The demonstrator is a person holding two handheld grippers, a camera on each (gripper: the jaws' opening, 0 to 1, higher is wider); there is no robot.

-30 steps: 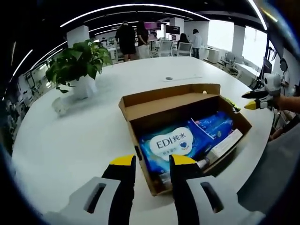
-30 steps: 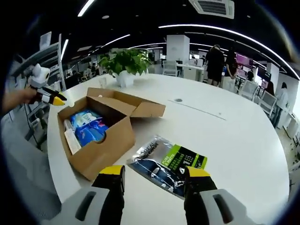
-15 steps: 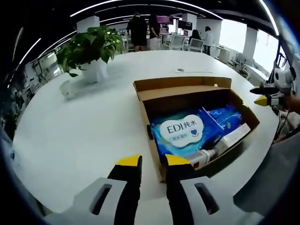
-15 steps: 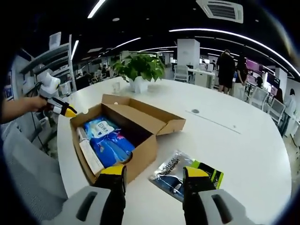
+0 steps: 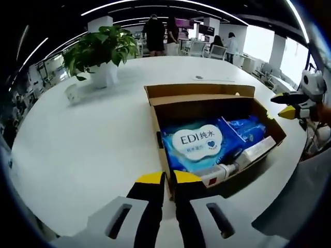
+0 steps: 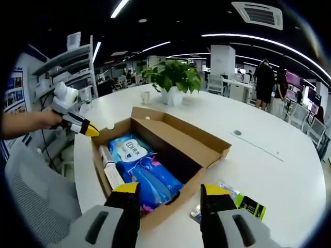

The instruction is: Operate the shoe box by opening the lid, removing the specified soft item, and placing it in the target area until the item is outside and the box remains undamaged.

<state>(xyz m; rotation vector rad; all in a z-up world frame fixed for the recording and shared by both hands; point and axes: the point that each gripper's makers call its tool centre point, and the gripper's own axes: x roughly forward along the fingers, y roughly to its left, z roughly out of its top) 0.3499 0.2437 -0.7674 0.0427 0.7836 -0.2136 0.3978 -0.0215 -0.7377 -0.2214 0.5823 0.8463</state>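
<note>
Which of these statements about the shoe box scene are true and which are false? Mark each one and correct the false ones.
1. The shoe box is open, its lid folded back. True.
2. The box is empty. False: a blue EDI pack and a white tube lie inside it.
3. A potted plant stands on the white table. True.
4. The left hand-held gripper is wide open. False: its yellow-tipped jaws are nearly together, by the box's near edge.
5. A dark sachet with a green label lies inside the box. False: it lies on the table beside the box.
6. The right hand-held gripper stands open, holding nothing. True.
</note>
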